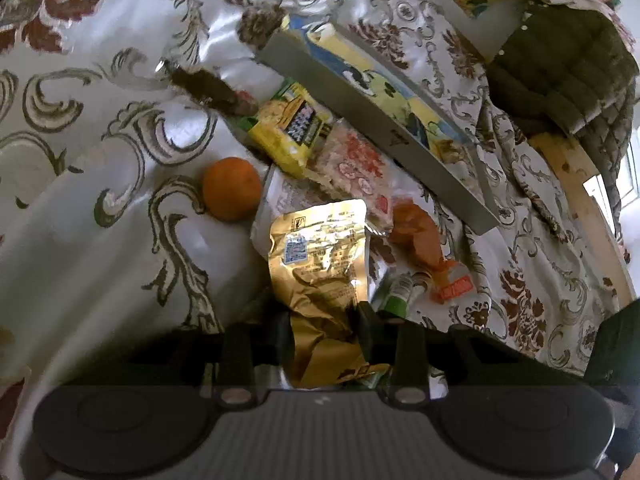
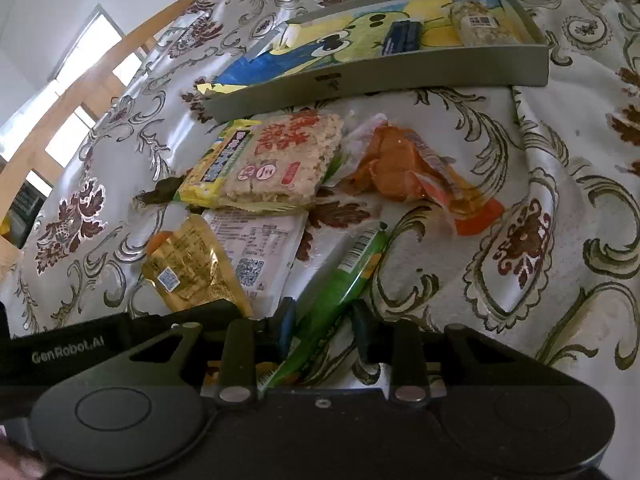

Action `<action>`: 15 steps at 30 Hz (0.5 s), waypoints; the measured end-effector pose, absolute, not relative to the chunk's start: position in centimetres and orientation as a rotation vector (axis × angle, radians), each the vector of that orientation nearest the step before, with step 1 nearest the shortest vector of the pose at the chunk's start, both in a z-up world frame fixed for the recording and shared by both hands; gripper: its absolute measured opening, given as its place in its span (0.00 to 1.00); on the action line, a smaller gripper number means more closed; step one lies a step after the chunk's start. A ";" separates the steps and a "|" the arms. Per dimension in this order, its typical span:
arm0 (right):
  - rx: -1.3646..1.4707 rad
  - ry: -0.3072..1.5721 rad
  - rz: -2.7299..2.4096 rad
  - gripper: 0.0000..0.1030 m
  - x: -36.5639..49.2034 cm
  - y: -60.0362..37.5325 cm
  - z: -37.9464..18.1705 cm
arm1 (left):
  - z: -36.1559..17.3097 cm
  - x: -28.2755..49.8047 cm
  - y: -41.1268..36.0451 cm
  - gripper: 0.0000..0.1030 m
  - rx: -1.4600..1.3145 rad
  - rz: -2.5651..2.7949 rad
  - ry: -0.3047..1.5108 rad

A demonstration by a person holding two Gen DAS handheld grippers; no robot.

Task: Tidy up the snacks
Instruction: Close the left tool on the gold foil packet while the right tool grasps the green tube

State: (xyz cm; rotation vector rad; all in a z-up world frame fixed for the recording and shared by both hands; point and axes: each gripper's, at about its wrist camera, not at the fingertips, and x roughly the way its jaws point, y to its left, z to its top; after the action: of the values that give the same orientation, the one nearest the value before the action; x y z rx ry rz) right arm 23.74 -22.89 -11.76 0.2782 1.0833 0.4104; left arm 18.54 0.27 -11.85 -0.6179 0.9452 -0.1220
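Note:
My left gripper (image 1: 322, 320) is shut on a gold foil snack pouch (image 1: 320, 252), which also shows in the right wrist view (image 2: 188, 268). My right gripper (image 2: 322, 328) has its fingers on both sides of a green snack stick (image 2: 340, 292); whether they press it is unclear. Between the grippers and a grey tray (image 2: 380, 76) lie a yellow packet (image 1: 290, 128), a rice-cracker pack (image 2: 276, 160), an orange snack bag (image 2: 404, 168) and a white packet (image 2: 256, 248). An orange fruit (image 1: 232, 188) sits left of the pile. The tray holds a dark bar (image 2: 402, 36) and a cracker pack (image 2: 482, 24).
Everything lies on a shiny floral cloth (image 1: 100, 140) with folds. A dark quilted jacket (image 1: 560, 80) hangs over a wooden frame (image 1: 580, 184) at the right of the left wrist view. A window (image 2: 72, 80) and wooden rail lie beyond the cloth's left edge.

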 end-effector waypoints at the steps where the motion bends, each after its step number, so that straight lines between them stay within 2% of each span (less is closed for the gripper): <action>1: 0.285 1.087 0.411 0.29 23.7 -22.9 -11.7 | -11.6 18.4 0.1 0.37 -0.604 -0.130 0.936; 6: 0.302 1.106 0.406 0.28 23.6 -23.1 -11.1 | -10.3 17.6 -1.5 0.37 -0.511 -0.187 0.881; 10: 0.317 1.126 0.411 0.31 23.9 -23.3 -11.9 | -10.3 17.7 -2.2 0.36 -0.457 -0.192 0.885; 13: 0.349 1.131 0.416 0.34 24.0 -23.5 -12.7 | -10.8 17.9 -1.5 0.36 -0.505 -0.162 0.905; 15: 0.349 1.122 0.420 0.31 23.9 -23.4 -12.6 | -10.9 17.9 -1.1 0.36 -0.529 -0.147 0.907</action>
State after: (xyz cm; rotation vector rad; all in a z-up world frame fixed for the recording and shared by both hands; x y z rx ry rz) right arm 23.87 -23.35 -12.58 0.3486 1.1222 0.4200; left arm 17.88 -1.07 -10.88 -0.5290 0.9065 -0.1468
